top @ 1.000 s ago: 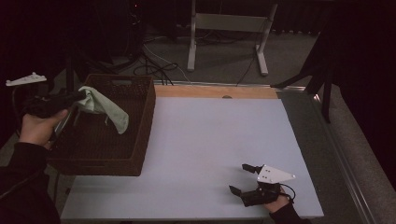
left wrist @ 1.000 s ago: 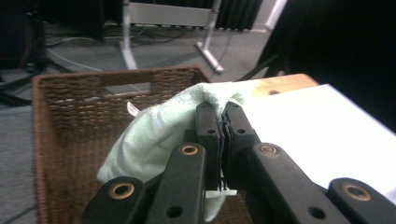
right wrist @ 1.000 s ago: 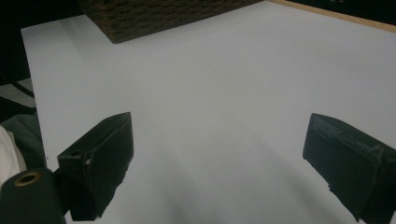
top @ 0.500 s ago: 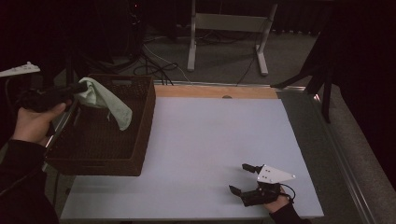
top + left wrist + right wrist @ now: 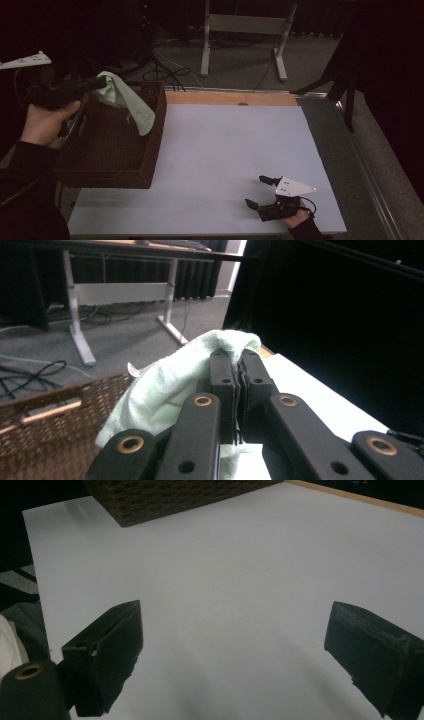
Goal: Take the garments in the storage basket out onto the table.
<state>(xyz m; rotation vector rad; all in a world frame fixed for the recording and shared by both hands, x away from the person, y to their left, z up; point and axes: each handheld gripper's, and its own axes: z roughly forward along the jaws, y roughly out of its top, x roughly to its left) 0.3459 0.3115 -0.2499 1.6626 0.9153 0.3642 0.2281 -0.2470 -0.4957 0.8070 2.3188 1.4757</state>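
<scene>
While the left gripper (image 5: 97,82) pinches the cloth (image 5: 125,97), most of the cloth hangs down over the basket (image 5: 107,150). Its jaws are squeezed tight together on one top corner of the cloth, and the left gripper view shows the soft green cloth (image 5: 170,385) bunched around and behind the black jaws. Holding it by a corner lets the cloth fall open and long, not in a ball. The hand (image 5: 45,122) holds the gripper up high, at the far left, so the bottom tip of the cloth dangles by the basket's right wall and does not lie on the bottom. My guess is that the cloth is on its way out of the basket or into it, but I cannot say which.

On the left side of the white table (image 5: 225,150) sits the brown basket, close to the hand that is working. The part of its inside that I can see looks bare.

Near the front edge, well apart from the basket, the right gripper (image 5: 262,192) rests low by the table. Its jaws are spread wide with nothing between them, only bare table (image 5: 225,580). It seems to be waiting out of the way, maybe ready to help with the cloth.
</scene>
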